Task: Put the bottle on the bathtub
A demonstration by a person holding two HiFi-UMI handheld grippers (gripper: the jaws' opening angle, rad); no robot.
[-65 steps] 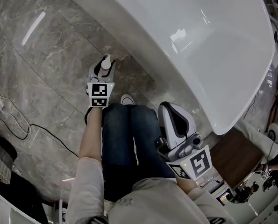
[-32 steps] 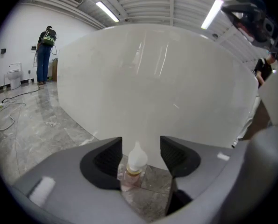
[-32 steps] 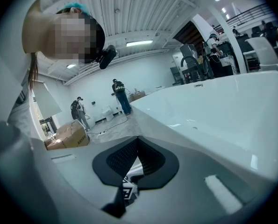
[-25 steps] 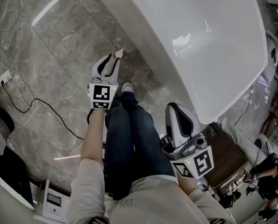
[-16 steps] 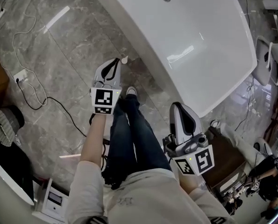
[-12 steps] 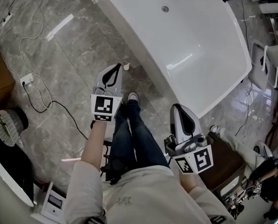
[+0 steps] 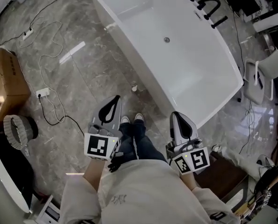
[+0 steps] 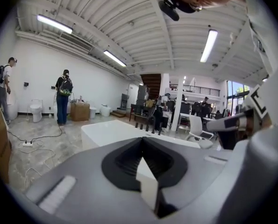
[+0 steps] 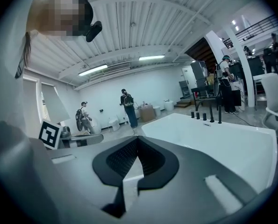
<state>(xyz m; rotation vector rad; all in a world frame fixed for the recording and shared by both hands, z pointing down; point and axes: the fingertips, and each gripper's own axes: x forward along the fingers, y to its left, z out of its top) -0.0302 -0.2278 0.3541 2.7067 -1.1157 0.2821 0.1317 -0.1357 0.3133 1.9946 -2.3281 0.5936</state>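
"Bottle (image 7: 134, 87), where is it?"
"Small and white, on the gray marble floor (image 7: 78, 78) in the middle of the head view, just beside the outer wall of the white bathtub (image 7: 129, 41). Whether it touches the wall, I cannot tell."
"And the tongs?"
"The left gripper (image 7: 116, 99) (image 8: 141, 143) sits in the lower middle, tongs pressed together on nothing. The right gripper (image 7: 176, 115) (image 9: 138, 141) is the same, lower right, closed and empty. Both are well apart from the bottle."
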